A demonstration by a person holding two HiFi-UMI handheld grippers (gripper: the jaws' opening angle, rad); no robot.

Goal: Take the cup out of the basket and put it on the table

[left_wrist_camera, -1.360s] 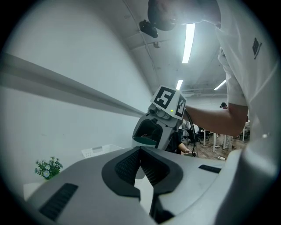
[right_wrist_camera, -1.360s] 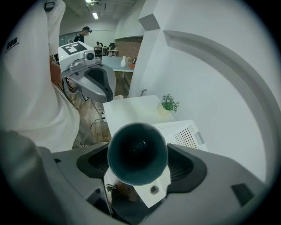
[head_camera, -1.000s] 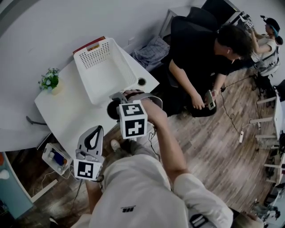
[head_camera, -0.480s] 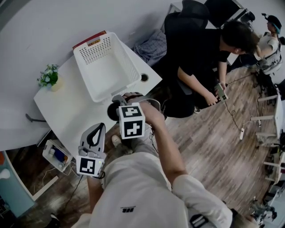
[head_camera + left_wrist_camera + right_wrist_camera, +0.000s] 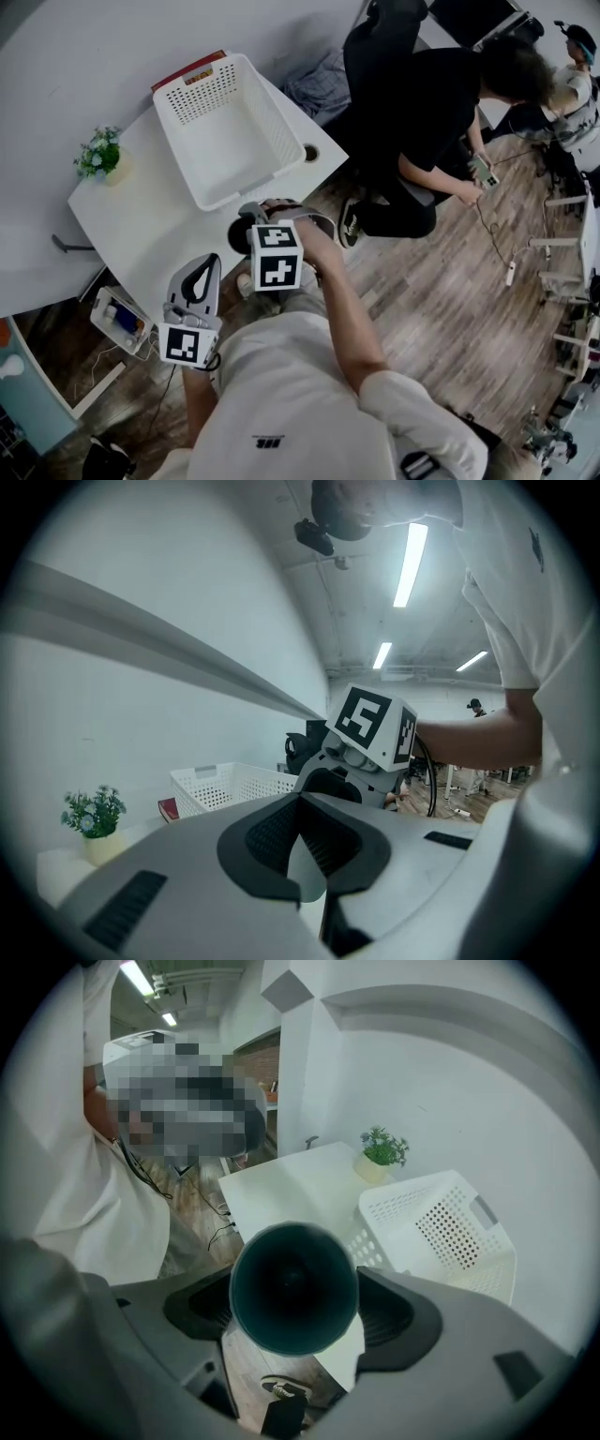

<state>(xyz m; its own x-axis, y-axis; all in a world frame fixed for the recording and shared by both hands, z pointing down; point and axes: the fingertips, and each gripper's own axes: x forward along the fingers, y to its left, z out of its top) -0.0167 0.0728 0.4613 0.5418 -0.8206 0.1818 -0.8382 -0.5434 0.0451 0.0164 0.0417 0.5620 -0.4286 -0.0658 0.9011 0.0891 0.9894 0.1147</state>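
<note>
My right hand-held gripper (image 5: 249,220) holds the cup (image 5: 235,232) between its two jaws. In the right gripper view the dark round end of the cup (image 5: 293,1286) faces the camera. The cup is out of the basket (image 5: 199,97), at about 6 o'clock from it, over the near edge of the white surface (image 5: 141,216). I cannot tell if it touches the surface. My left hand-held gripper (image 5: 201,272) is at 7 o'clock from the cup, its jaws closed together on nothing. A small plant (image 5: 101,159) stands at 9 o'clock from the basket.
</note>
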